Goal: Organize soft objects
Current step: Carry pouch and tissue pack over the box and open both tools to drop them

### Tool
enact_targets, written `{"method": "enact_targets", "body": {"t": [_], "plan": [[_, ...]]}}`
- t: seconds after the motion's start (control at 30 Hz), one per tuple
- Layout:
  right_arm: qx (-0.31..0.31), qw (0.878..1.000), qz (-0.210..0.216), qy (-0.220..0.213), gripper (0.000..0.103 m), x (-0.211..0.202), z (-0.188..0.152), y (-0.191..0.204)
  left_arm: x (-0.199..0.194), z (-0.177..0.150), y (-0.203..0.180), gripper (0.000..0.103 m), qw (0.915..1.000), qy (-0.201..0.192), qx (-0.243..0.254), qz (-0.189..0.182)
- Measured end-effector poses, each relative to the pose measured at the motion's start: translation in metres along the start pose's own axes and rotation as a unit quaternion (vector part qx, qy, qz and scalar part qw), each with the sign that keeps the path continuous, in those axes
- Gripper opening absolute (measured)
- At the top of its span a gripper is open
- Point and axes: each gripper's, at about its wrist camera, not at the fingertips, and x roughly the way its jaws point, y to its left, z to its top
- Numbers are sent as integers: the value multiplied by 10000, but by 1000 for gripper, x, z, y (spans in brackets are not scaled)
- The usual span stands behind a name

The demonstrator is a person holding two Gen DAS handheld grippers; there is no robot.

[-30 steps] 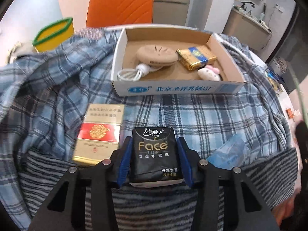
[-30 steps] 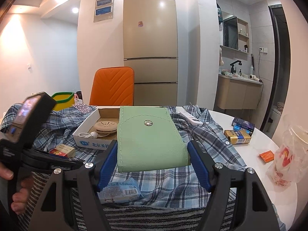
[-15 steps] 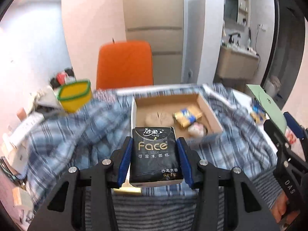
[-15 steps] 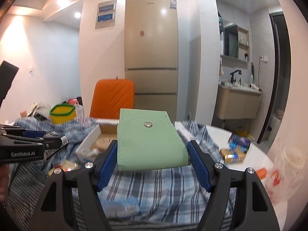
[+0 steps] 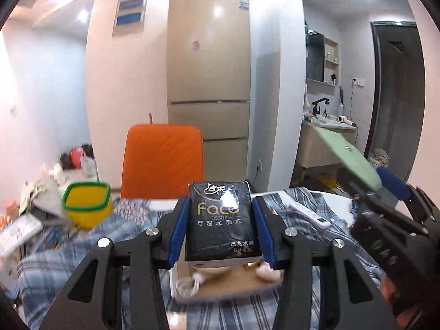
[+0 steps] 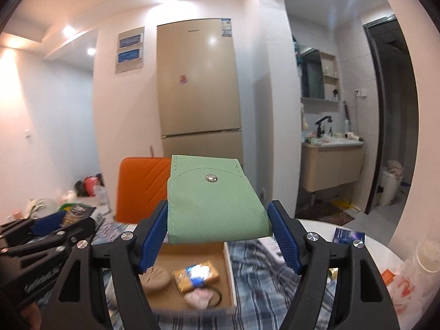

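Observation:
My left gripper (image 5: 221,222) is shut on a black "Face" tissue pack (image 5: 221,220) and holds it high above the table. My right gripper (image 6: 218,229) is shut on a pale green snap pouch (image 6: 214,198), also lifted. Each gripper shows in the other's view: the right gripper with the green pouch (image 5: 349,156) at the right edge, the left gripper (image 6: 46,228) at the left edge. Below both lies an open cardboard box (image 6: 229,272) holding a round beige pad (image 6: 155,277), a gold-and-blue pack (image 6: 196,275) and a small pink-and-white toy (image 6: 200,297).
A blue plaid shirt (image 6: 264,288) covers the round white table (image 6: 365,253). An orange chair (image 5: 163,159) stands behind it, a fridge (image 6: 198,88) further back. A yellow tub (image 5: 86,203) sits at the left. A white remote (image 5: 308,214) and small boxes (image 6: 349,236) lie at the right.
Both grippers have risen and tilted up, each still gripping its item. The table has dropped low in both views, and the box now lies below the grippers.

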Motion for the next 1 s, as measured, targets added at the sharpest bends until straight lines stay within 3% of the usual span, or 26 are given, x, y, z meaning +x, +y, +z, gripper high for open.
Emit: {"method": "enact_targets", "body": {"t": [0.07,0.27,0.4,0.5,0.67,0.77,1.0], "plan": [[-140,9999,-39,-8,74,15,-4,8,11,-3,5,45,9997,-89,-116,-171],[-393,9990,-168,141,74,47,-36,20,44,-28,24,45,9997,-106,-206,-13],[-470,9972,5,582,74,67,-57,24,55,-47,39,45,9986,141,-493,-94],[-458,9952,125,851,74,85,-69,25,55,-53,36,45,9995,64,-270,130],[-408,9901,395,1283,74,106,-84,21,66,-69,32,46,9997,144,-50,175],[-361,9884,444,1409,74,111,-91,20,71,-76,28,46,9997,244,87,-9],[-389,9859,581,1520,74,115,-96,18,71,-78,31,46,9998,207,58,-60]]}}
